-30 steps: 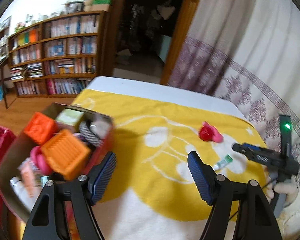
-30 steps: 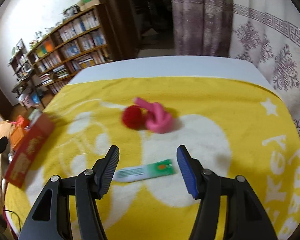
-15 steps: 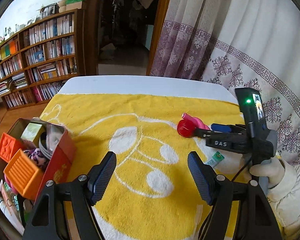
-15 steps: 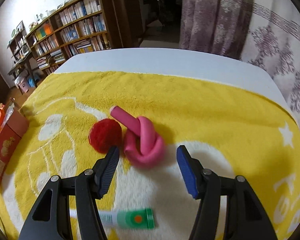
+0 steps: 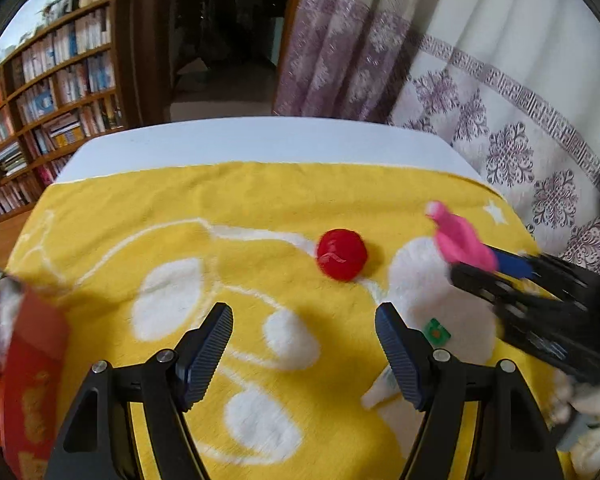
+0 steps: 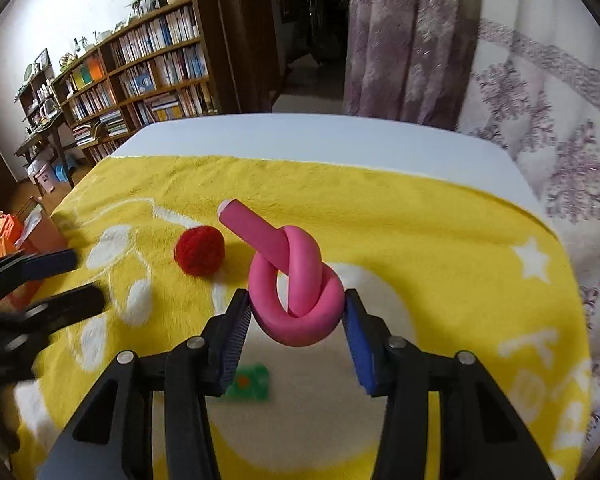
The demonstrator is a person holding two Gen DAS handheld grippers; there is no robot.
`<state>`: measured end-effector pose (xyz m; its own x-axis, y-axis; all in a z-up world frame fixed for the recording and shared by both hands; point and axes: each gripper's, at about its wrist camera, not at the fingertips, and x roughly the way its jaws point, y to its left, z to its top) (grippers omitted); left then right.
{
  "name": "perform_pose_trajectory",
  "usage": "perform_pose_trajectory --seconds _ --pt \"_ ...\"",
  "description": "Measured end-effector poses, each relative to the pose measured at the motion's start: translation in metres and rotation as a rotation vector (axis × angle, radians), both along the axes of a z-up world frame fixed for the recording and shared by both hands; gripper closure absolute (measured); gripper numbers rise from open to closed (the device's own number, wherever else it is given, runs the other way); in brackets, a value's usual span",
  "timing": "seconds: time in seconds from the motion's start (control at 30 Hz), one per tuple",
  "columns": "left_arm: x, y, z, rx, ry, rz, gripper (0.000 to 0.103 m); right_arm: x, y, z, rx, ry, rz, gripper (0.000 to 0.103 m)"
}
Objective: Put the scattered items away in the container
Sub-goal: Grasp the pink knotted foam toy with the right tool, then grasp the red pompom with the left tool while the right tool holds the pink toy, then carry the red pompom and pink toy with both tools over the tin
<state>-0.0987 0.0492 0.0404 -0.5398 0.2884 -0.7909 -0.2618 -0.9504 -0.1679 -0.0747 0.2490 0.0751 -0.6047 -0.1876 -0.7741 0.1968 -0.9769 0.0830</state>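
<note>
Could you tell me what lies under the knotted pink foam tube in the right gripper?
Yellow-and-white towel beneath the knotted pink foam tube; a green-ended tube lies nearer the camera, partly hidden by a finger.

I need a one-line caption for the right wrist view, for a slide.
Right tongs closing on the knotted pink foam tube, red ball beside it on the yellow towel.

1. Yellow blanket: large white letters at its right edge, cut off and unreadable as a word.
2. Red box: gold markings, blurred, illegible.
</note>
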Motion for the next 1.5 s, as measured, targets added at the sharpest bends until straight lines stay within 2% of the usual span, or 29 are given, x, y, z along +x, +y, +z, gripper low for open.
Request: perform_pose_trajectory --seconds 0.13,0.33,0.47,0.53,0.57,0.67,0.8,1.0,1.17,1.33,1.5 --pt "-0.018 0.019 -0.009 -0.007 -0.008 0.002 0.028 0.015 0.017 0.003 -0.027 0.002 -0.033 0.053" --pt "-0.042 0.04 -0.018 -0.034 0.001 0.007 0.028 0.016 0.033 -0.003 -0.055 -0.002 -0.068 0.053" --pt "-0.059 0.051 -0.031 -0.048 -0.031 -0.004 0.029 0.015 0.035 -0.008 -0.067 -0.013 -0.069 0.053" --pt "-0.063 0.053 -0.037 -0.046 -0.05 -0.017 0.064 0.016 0.035 -0.009 -0.069 -0.011 -0.068 0.053" --pt "-0.064 0.053 -0.04 -0.036 -0.07 -0.024 0.069 0.017 0.034 -0.009 -0.07 -0.011 -0.068 0.053" --pt "-0.056 0.048 -0.034 -0.023 -0.037 -0.014 0.069 0.019 0.034 -0.004 -0.072 0.001 -0.069 0.053" --pt "-0.036 0.041 -0.012 -0.048 0.035 -0.008 0.069 0.023 0.024 0.007 -0.07 0.02 -0.053 0.053" --pt "0.002 0.008 0.025 -0.039 0.119 0.034 0.069 0.032 -0.001 0.027 -0.088 0.054 -0.016 0.053" --pt "0.036 -0.038 0.047 -0.032 0.174 0.108 0.069 0.039 -0.043 0.046 -0.111 0.082 0.055 0.053" --pt "0.073 -0.106 0.066 -0.009 0.212 0.21 0.069 0.046 -0.1 0.059 -0.122 0.102 0.147 0.053" --pt "0.109 -0.179 0.072 -0.005 0.233 0.33 0.069 0.051 -0.16 0.07 -0.15 0.112 0.245 0.053"
